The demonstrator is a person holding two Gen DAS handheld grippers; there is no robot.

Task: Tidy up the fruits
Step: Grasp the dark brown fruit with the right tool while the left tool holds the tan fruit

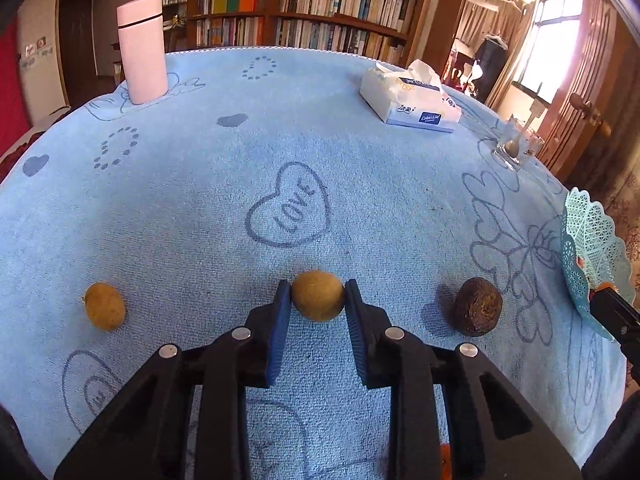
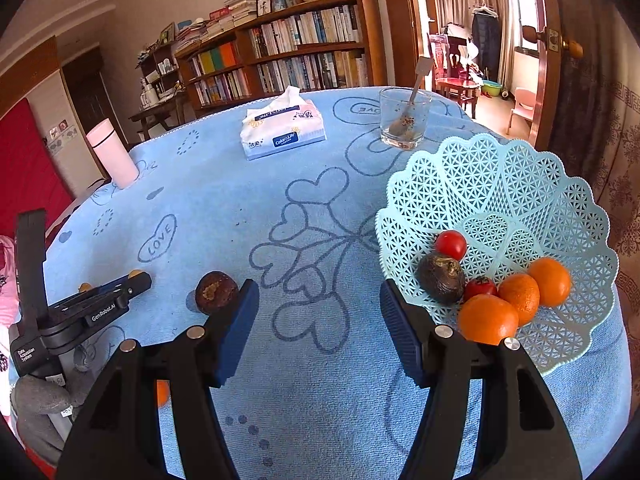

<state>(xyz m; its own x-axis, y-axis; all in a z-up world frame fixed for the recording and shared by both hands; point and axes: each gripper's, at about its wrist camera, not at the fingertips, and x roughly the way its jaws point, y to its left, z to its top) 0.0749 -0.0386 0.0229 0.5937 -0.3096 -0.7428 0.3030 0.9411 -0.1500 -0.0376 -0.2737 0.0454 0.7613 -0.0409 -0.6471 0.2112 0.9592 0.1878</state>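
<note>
- Left tool (image 1: 317,300): blue pads clamped on a round tan fruit (image 1: 318,295) that rests on the blue towel (image 1: 240,168) covering the bench, near its front edge.
- Right tool (image 2: 320,312): jaws apart, nothing between them, hovering over the towel just left of the basket.
- Second tan fruit (image 1: 105,306): on the towel toward the front left, well apart from the clamped one.
- Dark brown fruit (image 1: 478,306): on the towel to the right of the clamped fruit, between it and the basket.
- Pale green lattice basket (image 2: 520,184): at the right edge of the bench; holds three oranges (image 2: 520,298), two small red tomatoes (image 2: 451,244) and one dark fruit (image 2: 440,278).
- Pink flask (image 1: 142,48): upright, far left corner.
- Tissue pack (image 1: 412,102): toward the far edge.
- Glass with spoon (image 2: 404,120): far right.
</note>
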